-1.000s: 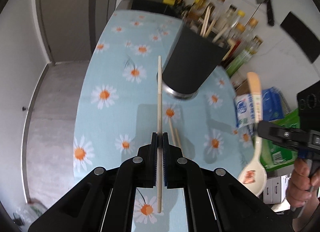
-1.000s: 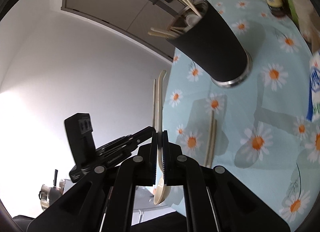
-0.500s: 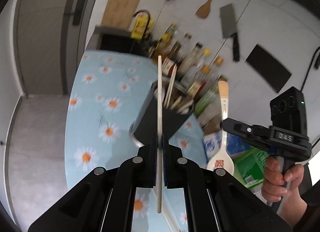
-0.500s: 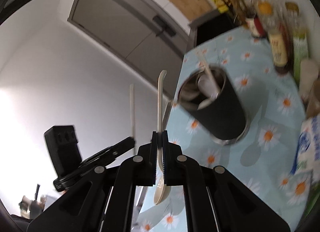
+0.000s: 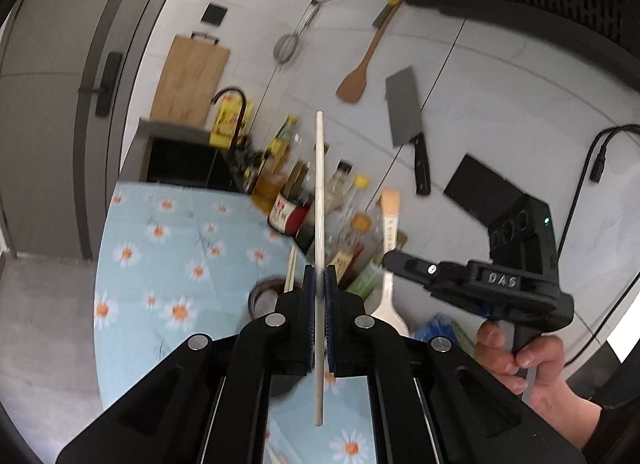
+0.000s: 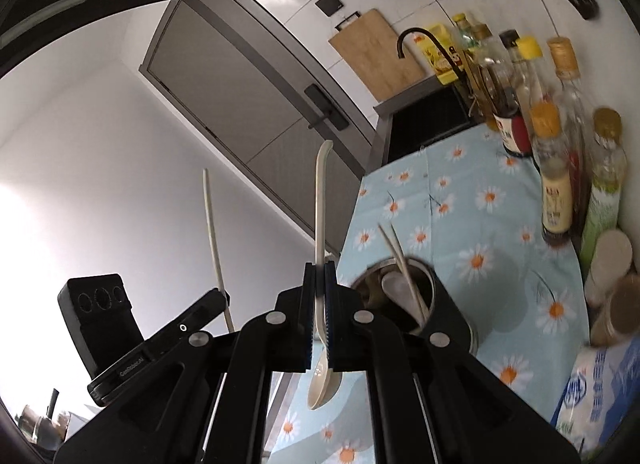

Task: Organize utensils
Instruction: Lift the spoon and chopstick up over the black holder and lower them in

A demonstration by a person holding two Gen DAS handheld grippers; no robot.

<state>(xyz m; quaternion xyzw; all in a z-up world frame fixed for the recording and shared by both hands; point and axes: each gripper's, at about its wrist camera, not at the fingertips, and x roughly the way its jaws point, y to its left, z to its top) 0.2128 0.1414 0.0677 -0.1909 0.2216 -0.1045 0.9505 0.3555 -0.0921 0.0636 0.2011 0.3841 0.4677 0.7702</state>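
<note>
My left gripper (image 5: 319,278) is shut on a pale chopstick (image 5: 319,192), held upright above the daisy tablecloth (image 5: 160,248). My right gripper (image 6: 319,276) is shut on a cream spoon (image 6: 320,216), handle up, bowl hanging below the jaws. The black utensil cup (image 6: 436,312) stands just right of the right gripper and holds chopsticks and a spoon. In the left wrist view the cup's rim (image 5: 262,296) shows mostly hidden behind the left fingers. The right gripper (image 5: 390,260) with its spoon (image 5: 389,264) shows at right; the left gripper (image 6: 222,298) with its chopstick (image 6: 214,240) shows at left.
Several sauce and oil bottles (image 6: 556,168) line the wall side of the table. A sink with a black tap (image 5: 234,104) lies at the far end. A cleaver (image 5: 406,116), wooden spatula (image 5: 356,80) and cutting board (image 5: 190,80) hang on the wall. A blue-white packet (image 6: 596,396) lies at the right.
Both grippers have tilted upward and risen, so the views now look over the cup toward the wall. The chopstick and spoon stay gripped. The cup has dropped low in both views.
</note>
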